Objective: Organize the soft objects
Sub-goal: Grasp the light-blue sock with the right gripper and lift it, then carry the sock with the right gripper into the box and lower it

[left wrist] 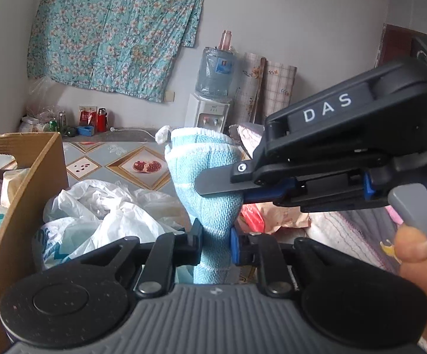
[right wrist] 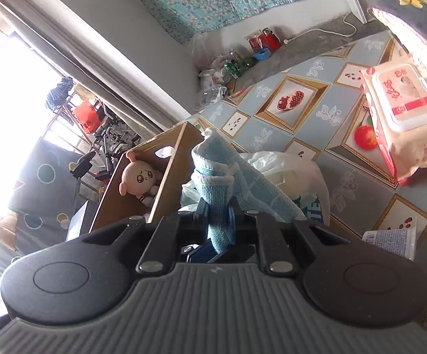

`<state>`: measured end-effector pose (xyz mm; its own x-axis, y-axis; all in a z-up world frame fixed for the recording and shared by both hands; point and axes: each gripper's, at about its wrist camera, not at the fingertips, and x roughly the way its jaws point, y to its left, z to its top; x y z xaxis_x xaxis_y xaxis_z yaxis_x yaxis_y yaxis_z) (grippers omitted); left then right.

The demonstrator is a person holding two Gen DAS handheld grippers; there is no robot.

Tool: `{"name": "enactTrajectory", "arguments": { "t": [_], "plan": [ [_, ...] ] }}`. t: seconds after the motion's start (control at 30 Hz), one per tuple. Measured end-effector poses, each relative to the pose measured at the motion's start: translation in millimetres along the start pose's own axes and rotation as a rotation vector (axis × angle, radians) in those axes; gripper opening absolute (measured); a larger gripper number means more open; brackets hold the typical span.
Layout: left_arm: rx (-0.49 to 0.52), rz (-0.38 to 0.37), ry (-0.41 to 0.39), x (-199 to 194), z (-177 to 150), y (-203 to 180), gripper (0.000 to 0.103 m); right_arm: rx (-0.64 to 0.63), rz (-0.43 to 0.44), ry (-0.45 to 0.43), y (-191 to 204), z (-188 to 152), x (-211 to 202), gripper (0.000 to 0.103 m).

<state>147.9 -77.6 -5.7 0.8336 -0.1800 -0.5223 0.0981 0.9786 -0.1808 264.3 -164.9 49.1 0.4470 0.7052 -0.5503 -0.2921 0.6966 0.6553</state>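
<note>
Cardboard makes the open box (left wrist: 21, 177) at the far left of the left wrist view, and the right wrist view shows a pink plush doll (right wrist: 138, 177) lying inside it. Just right of the box a heap of crumpled white plastic bags (left wrist: 101, 206) lies on the bench (left wrist: 119, 153), whose cover is printed with fruit tiles. Next comes the light blue towel (left wrist: 213, 183), held up off the bench above the bags. The left gripper (left wrist: 214, 240) has its jaws drawn narrow, pinching the towel's lower, bunched end between them. The right gripper (left wrist: 213, 187) reaches in from the right side of that view and its jaws meet the towel higher up; its own camera shows them closed tight on a rolled fold of the cloth (right wrist: 217, 221), though how much fabric sits behind the pads is hard to see. Further right a pack of wet wipes (right wrist: 402, 112) lies on the bench, well apart from the towel, beside a dark quilt (right wrist: 420, 23).
</note>
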Motion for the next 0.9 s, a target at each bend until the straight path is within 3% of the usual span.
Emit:
{"name": "enactTrajectory", "arguments": {
  "t": [0.3, 0.5, 0.73, 0.9],
  "plan": [
    [-0.038, -0.004, -0.129, -68, 26, 15, 0.018, -0.142, 0.048, -0.082, 79, -3, -37, 0.011],
    [-0.054, 0.055, -0.206, -122, 39, 49, 0.018, -0.23, 0.138, -0.089, 144, -8, -35, 0.011],
    [-0.052, 0.194, -0.259, -175, 54, 108, 0.018, -0.303, 0.277, -0.033, 233, -13, 12, 0.011],
    [-0.085, 0.297, -0.188, -191, 65, 166, 0.018, -0.245, 0.358, 0.078, 274, -12, 82, 0.011]
  ]
}}
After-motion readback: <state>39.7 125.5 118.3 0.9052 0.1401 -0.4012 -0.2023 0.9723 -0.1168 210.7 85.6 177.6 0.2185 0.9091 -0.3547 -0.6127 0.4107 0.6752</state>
